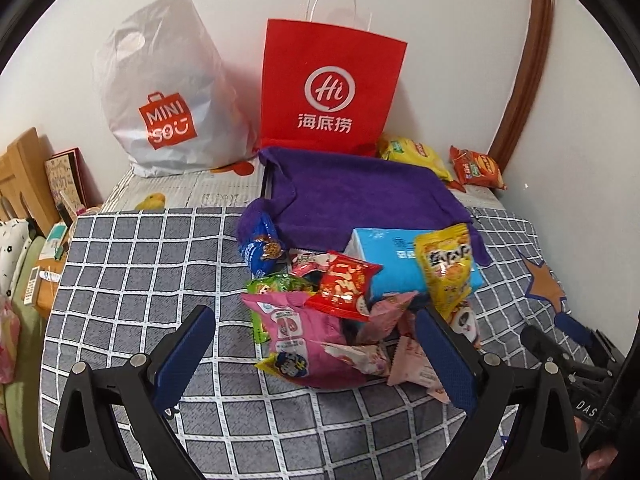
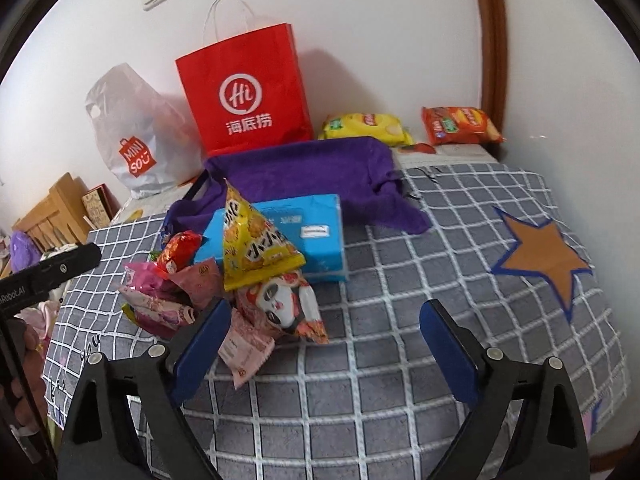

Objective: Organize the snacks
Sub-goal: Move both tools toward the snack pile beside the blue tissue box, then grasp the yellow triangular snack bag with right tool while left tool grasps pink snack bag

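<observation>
We are at the approach: both tongs come at the snack pile (image 1: 344, 308) heaped on the checked bed cover (image 1: 132, 264), just in front of the purple cloth (image 1: 360, 196). Best we single out one loose packet at the edge (the panda packet (image 2: 286, 304) looks freest) rather than scoop several. The left tongs (image 1: 316, 356) and right tongs (image 2: 326, 348) both tilt downward, gaping wide and empty.
</observation>
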`<state>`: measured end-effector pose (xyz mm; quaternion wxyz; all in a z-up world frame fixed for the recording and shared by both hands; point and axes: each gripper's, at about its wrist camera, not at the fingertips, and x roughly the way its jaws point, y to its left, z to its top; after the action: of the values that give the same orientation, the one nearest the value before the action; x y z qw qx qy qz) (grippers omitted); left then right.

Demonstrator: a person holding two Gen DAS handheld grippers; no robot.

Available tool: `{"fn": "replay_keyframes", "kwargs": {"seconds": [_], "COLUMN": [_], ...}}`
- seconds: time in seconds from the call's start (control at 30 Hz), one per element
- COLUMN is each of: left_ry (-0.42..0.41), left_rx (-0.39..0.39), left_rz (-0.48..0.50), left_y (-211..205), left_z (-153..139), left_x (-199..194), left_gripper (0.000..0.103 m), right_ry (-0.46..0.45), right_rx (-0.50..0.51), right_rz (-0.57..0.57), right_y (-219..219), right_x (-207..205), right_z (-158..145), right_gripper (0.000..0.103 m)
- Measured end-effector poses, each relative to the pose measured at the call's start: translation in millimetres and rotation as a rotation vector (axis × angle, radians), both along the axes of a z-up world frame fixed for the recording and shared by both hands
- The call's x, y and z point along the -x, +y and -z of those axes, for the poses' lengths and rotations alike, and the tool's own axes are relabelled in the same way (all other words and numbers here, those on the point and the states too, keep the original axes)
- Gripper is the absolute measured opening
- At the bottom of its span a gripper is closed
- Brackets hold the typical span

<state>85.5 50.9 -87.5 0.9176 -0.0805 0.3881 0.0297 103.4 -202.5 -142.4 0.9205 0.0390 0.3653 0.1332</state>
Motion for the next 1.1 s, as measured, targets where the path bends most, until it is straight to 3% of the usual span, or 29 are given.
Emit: {"fn": "replay_keyframes", "kwargs": {"seconds": [0.33,0.53,0.63,0.8,1.1], "left_ry": [0.079,0.092,0.091,0.090,0.078], "left_rx": [-0.016,0.029,0.051,0.077,0.143], "left_rz": [-0.045,-0.048,-0.041,-0.026,0.063], "left_y": [27.2,43.1,45.8,46.7,29.3], "left_z": [26.8,36.1,37.4,41.0,42.9], "left_x": [-17.4,-19.6,-21.1,-23.9,-23.9], "left_gripper": [0.100,0.100,0.100,0.100,0.100], "right_ry": [-0.023,-0.019,-0.023,0.011,-0.027], "right_rx": [-0.007,-0.006,0.027,0.070,0.068], "right_rz": [-0.090,-0.137,-0.145,-0.201,-0.146], "right_y": [40.6,63.2,70.5,74.7,37.7], "right_x": [-46.1,-68.7,-76.9,-82.8,-53.3], "right_z": [9.7,21.0,24.8,36.7,29.1], "right_gripper": [0.095,0.095,0.087,0.057,0.054]}}
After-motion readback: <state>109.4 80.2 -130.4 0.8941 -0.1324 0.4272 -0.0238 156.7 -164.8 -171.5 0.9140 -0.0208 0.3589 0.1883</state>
